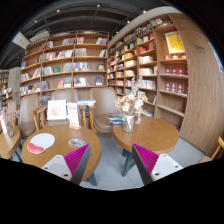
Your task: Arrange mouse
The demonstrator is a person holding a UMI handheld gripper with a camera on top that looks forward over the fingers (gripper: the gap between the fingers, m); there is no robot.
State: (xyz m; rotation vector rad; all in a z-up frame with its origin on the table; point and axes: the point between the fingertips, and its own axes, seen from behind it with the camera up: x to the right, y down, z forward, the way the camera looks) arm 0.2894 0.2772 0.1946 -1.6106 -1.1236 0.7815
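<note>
My gripper [111, 160] is open and empty, held high above the floor between two round wooden tables. Its magenta pads [77, 160] show at either side with a wide gap between them. On the left table [55, 158], ahead and left of the left finger, lies a small grey oval thing [77, 143] that may be the mouse; I cannot tell for sure. A pink and white flat thing [40, 146] lies further left on the same table.
The right round table [150, 135] bears a vase of flowers [129, 108]. Wooden chairs [103, 105] stand behind the tables. Tall bookshelves [70, 62] line the back and right walls. Grey floor [110, 150] shows between the tables.
</note>
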